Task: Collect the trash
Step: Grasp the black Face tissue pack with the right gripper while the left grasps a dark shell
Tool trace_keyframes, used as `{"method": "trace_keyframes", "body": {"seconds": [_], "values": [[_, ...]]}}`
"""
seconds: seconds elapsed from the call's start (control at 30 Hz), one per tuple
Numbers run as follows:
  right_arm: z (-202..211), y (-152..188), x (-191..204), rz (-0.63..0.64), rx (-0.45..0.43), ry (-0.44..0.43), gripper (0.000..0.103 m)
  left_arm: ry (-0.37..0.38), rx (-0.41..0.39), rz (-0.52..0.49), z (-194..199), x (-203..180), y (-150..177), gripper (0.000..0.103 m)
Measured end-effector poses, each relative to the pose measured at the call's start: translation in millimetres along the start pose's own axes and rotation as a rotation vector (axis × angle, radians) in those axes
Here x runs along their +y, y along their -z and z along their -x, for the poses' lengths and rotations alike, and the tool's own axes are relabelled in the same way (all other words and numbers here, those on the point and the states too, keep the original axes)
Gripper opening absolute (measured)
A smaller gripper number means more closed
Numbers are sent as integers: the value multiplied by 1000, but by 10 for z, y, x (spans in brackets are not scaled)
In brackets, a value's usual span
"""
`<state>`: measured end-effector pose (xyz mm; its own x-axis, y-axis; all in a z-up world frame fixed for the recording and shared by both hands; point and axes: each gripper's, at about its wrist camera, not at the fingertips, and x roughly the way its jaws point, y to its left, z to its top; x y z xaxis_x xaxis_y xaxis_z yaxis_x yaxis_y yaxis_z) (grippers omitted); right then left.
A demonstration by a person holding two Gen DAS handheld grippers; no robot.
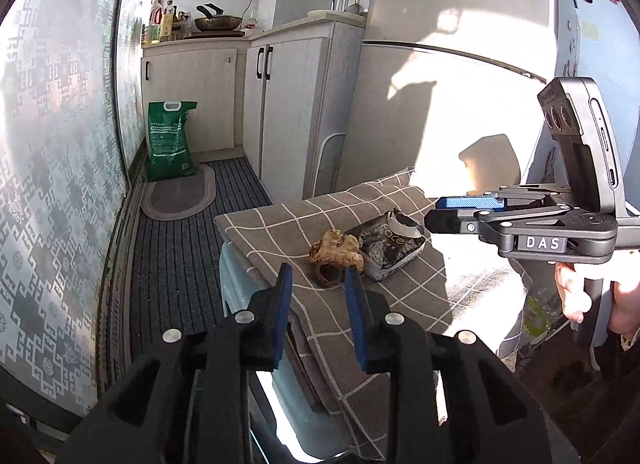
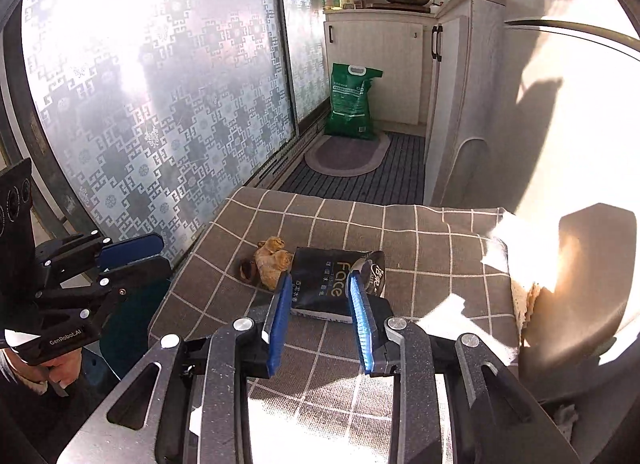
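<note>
A dark crumpled "Face" tissue pack (image 1: pixel 390 250) (image 2: pixel 334 282) and a brown ginger-like scrap (image 1: pixel 336 254) (image 2: pixel 272 260) lie side by side on a brown checked cloth (image 1: pixel 280 232) (image 2: pixel 420 248) over a low stand. My left gripper (image 1: pixel 318 276) is open and empty, just short of the brown scrap. My right gripper (image 2: pixel 320 284) is open and empty, its fingers just in front of the tissue pack. Each gripper shows in the other's view, the right one (image 1: pixel 452 211) beside the pack and the left one (image 2: pixel 148 252) off the cloth's left edge.
A patterned frosted window (image 2: pixel 140 83) runs along the left. A green bag (image 1: pixel 170 139) (image 2: pixel 352 101) and an oval mat (image 2: pixel 348 153) lie on the ribbed floor by white cabinets (image 1: pixel 280 103). A white fridge (image 1: pixel 460 63) stands behind the stand.
</note>
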<state>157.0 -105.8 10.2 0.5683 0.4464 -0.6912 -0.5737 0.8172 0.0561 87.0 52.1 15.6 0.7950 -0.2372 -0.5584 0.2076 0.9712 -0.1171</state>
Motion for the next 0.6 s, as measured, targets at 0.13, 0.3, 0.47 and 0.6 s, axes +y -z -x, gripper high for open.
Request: {"method": "trace_keyframes", "body": {"seconds": [0.13, 0.3, 0.47, 0.6], "values": [[-71, 78, -127, -18, 27, -5, 29, -14, 53, -19, -317, -36, -100, 31], [-110, 163, -245, -36, 41, -2, 29, -40, 128, -40, -608, -17, -104, 31], [-107, 201, -322, -53, 41, -3, 29, -34, 146, -47, -701, -26, -100, 34], [-101, 221, -352, -58, 44, -4, 43, -51, 172, -71, -805, -83, -90, 35]]}}
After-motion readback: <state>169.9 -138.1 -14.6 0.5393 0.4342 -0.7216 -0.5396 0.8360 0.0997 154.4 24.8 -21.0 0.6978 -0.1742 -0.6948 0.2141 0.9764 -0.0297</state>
